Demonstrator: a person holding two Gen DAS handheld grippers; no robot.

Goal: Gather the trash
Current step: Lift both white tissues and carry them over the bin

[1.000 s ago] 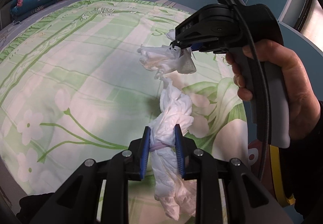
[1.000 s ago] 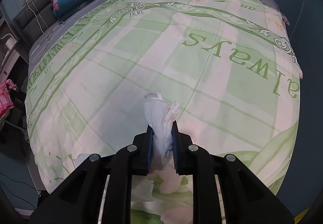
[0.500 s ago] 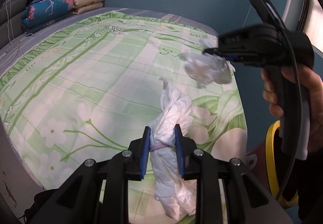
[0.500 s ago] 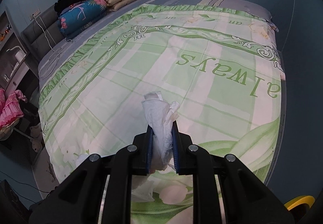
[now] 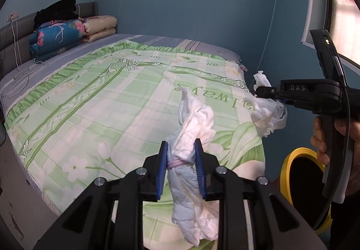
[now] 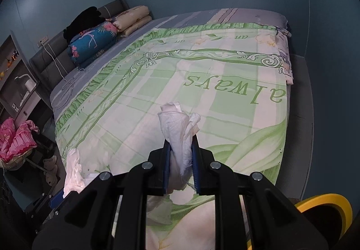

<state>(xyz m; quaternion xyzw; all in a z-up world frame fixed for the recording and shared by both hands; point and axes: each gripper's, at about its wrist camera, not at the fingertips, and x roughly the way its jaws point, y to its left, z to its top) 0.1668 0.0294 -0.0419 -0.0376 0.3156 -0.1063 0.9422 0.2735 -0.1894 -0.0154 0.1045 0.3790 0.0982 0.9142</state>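
My left gripper [image 5: 181, 160] is shut on a long crumpled white tissue wad [image 5: 193, 128] and holds it in the air over the bed's near corner. My right gripper [image 6: 181, 160] is shut on a smaller crumpled white tissue [image 6: 177, 128]; it also shows in the left wrist view [image 5: 258, 92] at the right, with its tissue [image 5: 267, 115] hanging beyond the bed's edge. A yellow-rimmed trash bin [image 5: 285, 166] stands on the floor at the lower right, and its rim shows in the right wrist view [image 6: 324, 202]. The left gripper's tissue [image 6: 72, 173] shows at the lower left there.
The bed carries a green and white floral quilt [image 5: 101, 101] with the word "always". Folded blankets and a dark bundle [image 5: 72, 29] lie at the headboard. Blue walls close in behind and to the right. A pink cloth [image 6: 15, 139] sits on furniture at the left.
Both grippers have pulled back and up from the bed with their tissues. The right gripper has moved right, past the bed's edge, and the yellow bin has come into view.
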